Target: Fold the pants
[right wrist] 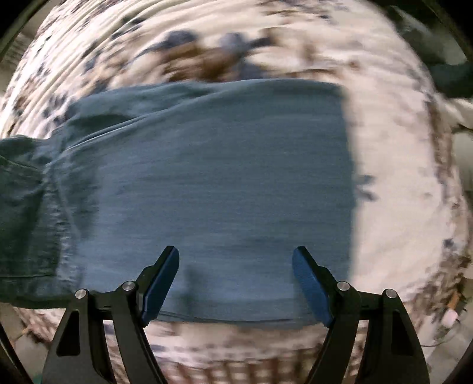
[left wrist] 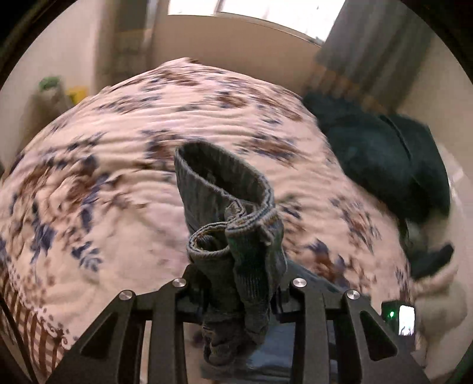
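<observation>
The left gripper (left wrist: 236, 283) is clenched on a bunched wad of blue denim, the hem end of the pants (left wrist: 227, 224), and the cloth stands up between its fingers with one rolled cuff opening toward the camera and a longer loop of stitched hem rising behind it. Below that bundle the bed (left wrist: 118, 147) spreads out, covered in a pale quilt printed with blue and brown flowers and edged with a brown checked border at the lower left. A heap of dark green clothes (left wrist: 384, 156) lies at the far right corner of the bed, near a grey curtain (left wrist: 369, 44) and a bright window (left wrist: 251, 9). A small device with a green light (left wrist: 391, 314) and a lit screen sits at the lower right; whatever is on the screen is too small and blurred to read, and I can make out no label or brand on the denim either. From the right wrist view the right gripper (right wrist: 236, 283) has its blue-padded fingers (right wrist: 161, 286) spread wide and holding nothing, poised just above the near edge of the pants (right wrist: 212, 183), which lie flat across the bed (right wrist: 399, 192) as a broad blue rectangle with a straight edge on the right and seams and darker folds bunching toward the left
</observation>
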`<action>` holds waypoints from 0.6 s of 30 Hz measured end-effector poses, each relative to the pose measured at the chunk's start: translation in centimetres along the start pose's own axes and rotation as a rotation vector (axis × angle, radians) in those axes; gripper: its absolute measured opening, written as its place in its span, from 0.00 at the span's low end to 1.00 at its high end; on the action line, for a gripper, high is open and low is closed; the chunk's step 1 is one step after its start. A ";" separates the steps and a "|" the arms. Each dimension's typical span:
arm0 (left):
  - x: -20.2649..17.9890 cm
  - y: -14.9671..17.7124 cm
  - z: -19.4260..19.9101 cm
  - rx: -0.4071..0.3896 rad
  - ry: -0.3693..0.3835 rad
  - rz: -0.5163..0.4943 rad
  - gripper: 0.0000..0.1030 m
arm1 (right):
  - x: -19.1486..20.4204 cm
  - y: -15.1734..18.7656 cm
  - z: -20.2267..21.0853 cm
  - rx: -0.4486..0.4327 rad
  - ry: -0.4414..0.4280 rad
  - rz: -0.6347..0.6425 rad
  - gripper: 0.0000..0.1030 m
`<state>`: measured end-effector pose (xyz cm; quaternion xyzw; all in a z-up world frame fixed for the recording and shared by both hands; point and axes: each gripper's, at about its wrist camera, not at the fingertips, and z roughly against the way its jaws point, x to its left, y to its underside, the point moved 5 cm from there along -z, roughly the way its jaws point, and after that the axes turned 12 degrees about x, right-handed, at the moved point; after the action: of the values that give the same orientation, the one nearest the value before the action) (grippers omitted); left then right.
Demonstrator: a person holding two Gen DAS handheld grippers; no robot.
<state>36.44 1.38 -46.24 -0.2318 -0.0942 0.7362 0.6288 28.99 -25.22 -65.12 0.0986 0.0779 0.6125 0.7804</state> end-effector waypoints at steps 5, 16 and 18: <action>-8.9 2.3 -3.1 0.042 -0.050 -0.232 0.28 | -6.5 0.9 0.7 -0.078 0.280 -0.009 0.79; -20.2 9.9 -13.7 0.206 -0.156 -0.589 0.27 | -17.7 0.4 -0.9 -0.011 0.264 -0.151 0.79; -21.1 11.5 -15.5 0.257 -0.182 -0.635 0.27 | -18.7 0.4 -1.5 0.001 0.259 -0.160 0.79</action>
<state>35.59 -23.62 -60.02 -0.0433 -0.1240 0.5274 0.8394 23.79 -43.17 -66.43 0.0127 0.1859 0.5557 0.8102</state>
